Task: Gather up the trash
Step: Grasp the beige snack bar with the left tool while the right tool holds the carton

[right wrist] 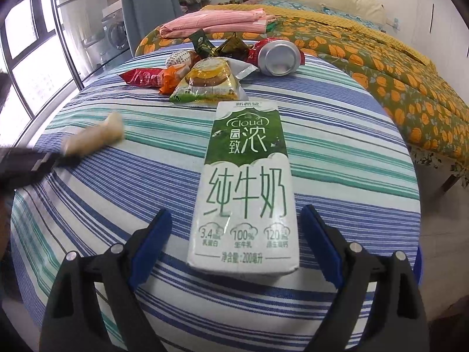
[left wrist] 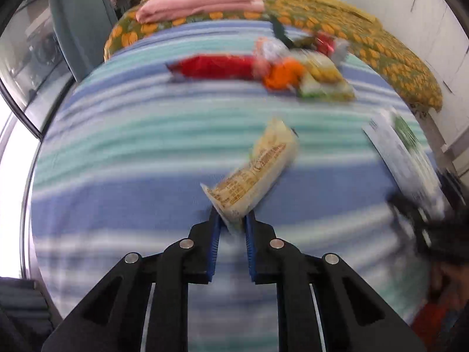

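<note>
While pinched at its near end between the blue pads of the left tongs [left wrist: 232, 220], pale yellow snack wrapper [left wrist: 258, 173] angled up and rightward over the striped surface [left wrist: 117, 152]. Milk carton [right wrist: 244, 187] flat on the stripes, between the wide-spread right tongs [right wrist: 236, 220], untouched. Farther off: wrapper heap [right wrist: 202, 79], tipped can [right wrist: 280, 57]. Beyond, bed [right wrist: 381, 67] with folded pink cloth [right wrist: 217, 20].

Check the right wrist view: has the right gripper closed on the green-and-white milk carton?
No: the right gripper is open, both blue pads clear of the green-and-white milk carton.
</note>
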Demonstrator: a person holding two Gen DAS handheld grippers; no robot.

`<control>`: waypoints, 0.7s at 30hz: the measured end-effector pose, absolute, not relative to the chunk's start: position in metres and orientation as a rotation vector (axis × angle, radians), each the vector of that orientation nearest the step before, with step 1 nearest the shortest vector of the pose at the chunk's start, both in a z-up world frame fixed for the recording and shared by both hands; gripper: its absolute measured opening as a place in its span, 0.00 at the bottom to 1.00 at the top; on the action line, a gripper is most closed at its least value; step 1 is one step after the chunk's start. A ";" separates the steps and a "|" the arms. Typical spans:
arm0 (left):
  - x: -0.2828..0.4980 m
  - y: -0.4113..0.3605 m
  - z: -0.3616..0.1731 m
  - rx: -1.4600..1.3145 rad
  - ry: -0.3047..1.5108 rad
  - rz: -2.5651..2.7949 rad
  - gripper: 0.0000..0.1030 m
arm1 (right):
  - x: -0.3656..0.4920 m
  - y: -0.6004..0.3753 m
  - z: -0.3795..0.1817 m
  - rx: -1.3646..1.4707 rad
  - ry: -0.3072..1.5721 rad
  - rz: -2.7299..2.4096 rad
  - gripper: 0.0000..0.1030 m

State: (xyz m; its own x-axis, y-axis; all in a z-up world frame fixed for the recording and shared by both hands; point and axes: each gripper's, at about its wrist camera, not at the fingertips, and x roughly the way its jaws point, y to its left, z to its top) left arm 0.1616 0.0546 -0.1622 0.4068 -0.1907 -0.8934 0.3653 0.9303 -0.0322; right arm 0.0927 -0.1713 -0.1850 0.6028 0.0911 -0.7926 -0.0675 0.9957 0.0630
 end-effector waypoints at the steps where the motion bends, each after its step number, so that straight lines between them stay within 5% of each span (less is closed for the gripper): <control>1: 0.151 0.055 -0.162 0.175 1.110 -0.369 0.41 | 0.093 -0.171 -0.185 0.027 0.919 0.092 0.85; 7: 0.135 0.057 -0.148 0.236 1.051 -0.456 0.71 | 0.092 -0.174 -0.185 0.055 0.916 0.121 0.88; 9: 0.139 0.055 -0.140 0.277 1.008 -0.461 0.75 | 0.092 -0.181 -0.183 0.103 0.923 0.166 0.90; 16: 0.170 0.024 -0.157 0.475 0.982 -0.475 0.75 | 0.103 -0.198 -0.150 0.171 1.031 0.165 0.89; 21: 0.190 0.015 -0.164 0.472 1.012 -0.462 0.57 | 0.117 -0.180 -0.153 0.067 1.106 0.140 0.87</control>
State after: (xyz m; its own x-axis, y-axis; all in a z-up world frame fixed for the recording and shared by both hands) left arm 0.1902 0.0151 -0.1641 0.4532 -0.1466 -0.8793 0.5690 0.8069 0.1587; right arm 0.1172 -0.1804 -0.1532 0.4404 0.1459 -0.8859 -0.0796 0.9892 0.1233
